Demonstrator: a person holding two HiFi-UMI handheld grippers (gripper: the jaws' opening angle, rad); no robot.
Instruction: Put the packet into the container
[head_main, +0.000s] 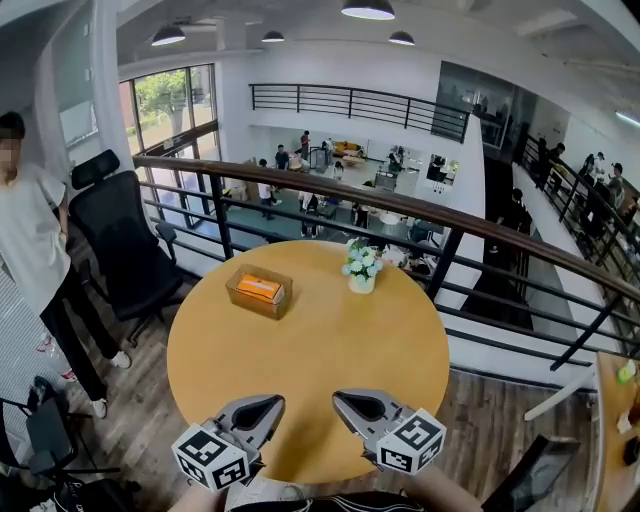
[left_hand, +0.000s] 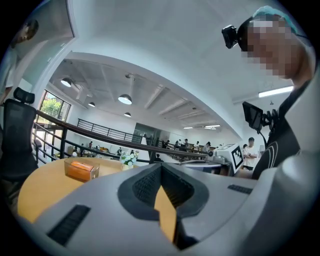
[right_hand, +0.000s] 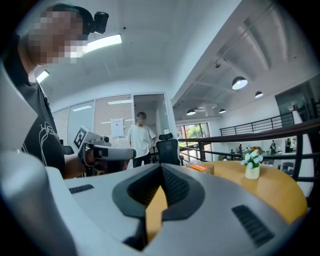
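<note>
I'm seeing the orange packet (head_main: 260, 288) lying inside the clear container (head_main: 243, 298) at the far left of the tabletop (head_main: 320, 350). I'm holding the left hand-held gripper (head_main: 272, 403) and the right hand-held gripper (head_main: 345, 400) over the near edge, both clenched and empty.

Round wooden table (head_main: 330, 350) mid-view; white vase of flowers (head_main: 361, 268) near its 1 o'clock edge. Black office chair (head_main: 115, 240) off table at 10 o'clock; person in white shirt (head_main: 35, 250) standing beyond, 9 o'clock. Dark railing (head_main: 480, 232) curving behind, 10 to 3 o'clock
</note>
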